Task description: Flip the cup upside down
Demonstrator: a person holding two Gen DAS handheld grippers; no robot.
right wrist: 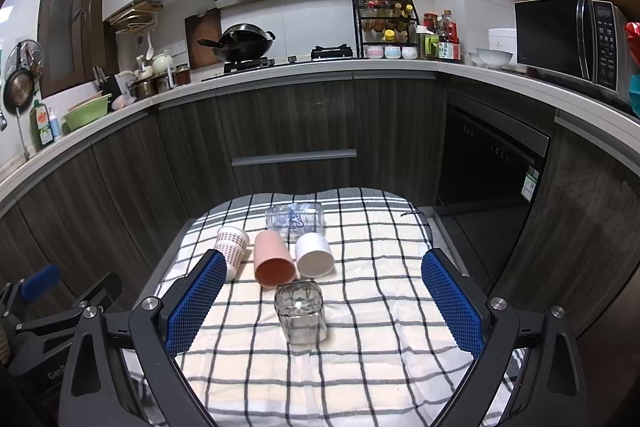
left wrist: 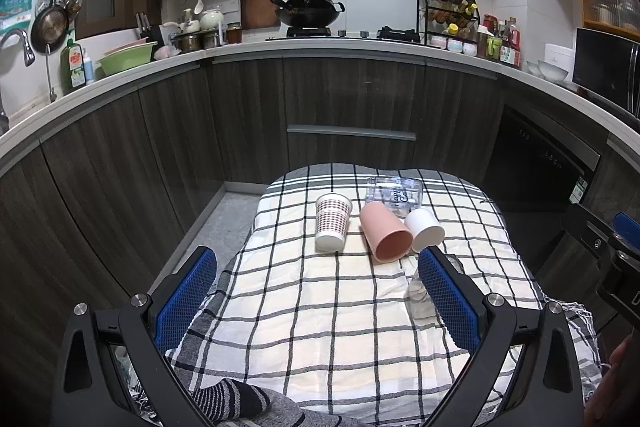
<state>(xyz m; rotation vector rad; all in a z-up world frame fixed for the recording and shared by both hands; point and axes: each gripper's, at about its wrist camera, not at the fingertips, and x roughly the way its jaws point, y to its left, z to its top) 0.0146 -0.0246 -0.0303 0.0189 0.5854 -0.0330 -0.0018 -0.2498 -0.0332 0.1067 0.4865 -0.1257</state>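
Several cups lie on their sides on a checked cloth (right wrist: 380, 307): a dotted paper cup (left wrist: 331, 223) (right wrist: 231, 249), a pink cup (left wrist: 385, 233) (right wrist: 273, 258), a white cup (left wrist: 425, 229) (right wrist: 315, 254) and a clear printed glass (left wrist: 394, 195) (right wrist: 295, 221) behind them. A clear glass tumbler (right wrist: 301, 311) lies nearest, mostly hidden behind my left gripper's right finger in the left wrist view (left wrist: 418, 297). My left gripper (left wrist: 316, 301) is open and empty, short of the cups. My right gripper (right wrist: 324, 311) is open, its fingers wide to either side of the tumbler, not touching it.
The cloth covers a small table (left wrist: 280, 187) in front of dark kitchen cabinets (left wrist: 348, 99). A countertop with a wok (left wrist: 308, 9), bottles and a microwave (right wrist: 568, 41) runs behind. The left gripper shows at the lower left of the right wrist view (right wrist: 48, 311).
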